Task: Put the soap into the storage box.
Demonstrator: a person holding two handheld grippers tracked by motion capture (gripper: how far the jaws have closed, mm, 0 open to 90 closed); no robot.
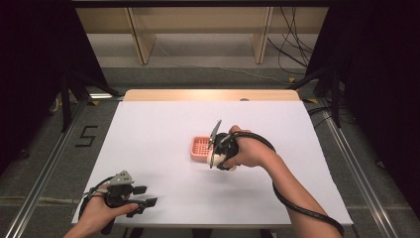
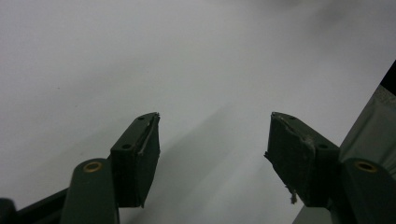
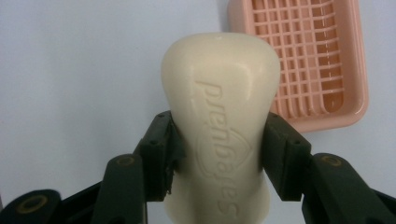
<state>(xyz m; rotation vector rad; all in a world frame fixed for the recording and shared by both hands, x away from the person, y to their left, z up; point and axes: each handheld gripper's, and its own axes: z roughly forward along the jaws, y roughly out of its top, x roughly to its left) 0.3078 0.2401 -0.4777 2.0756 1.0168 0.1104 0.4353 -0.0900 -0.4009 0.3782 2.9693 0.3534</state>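
A cream soap bar [image 3: 222, 93] with embossed lettering is pinched at its narrow waist by my right gripper [image 3: 219, 135], which is shut on it. Just beyond the bar and to its right, a pink slatted soap dish [image 3: 308, 60] lies on the white table. From above, the right gripper [image 1: 218, 153] hovers at the dish's [image 1: 199, 148] right edge with a bit of the soap [image 1: 218, 159] showing pale beneath the hand. My left gripper [image 1: 147, 195] rests near the front left of the table, open, with nothing between its jaws [image 2: 212, 140].
The white table top [image 1: 163, 124] spreads wide around the dish. Its right front edge shows in the left gripper view as a grey strip [image 2: 373, 126]. A black cable [image 1: 292, 203] trails along the right forearm. Wooden shelf legs [image 1: 141, 39] stand beyond the table.
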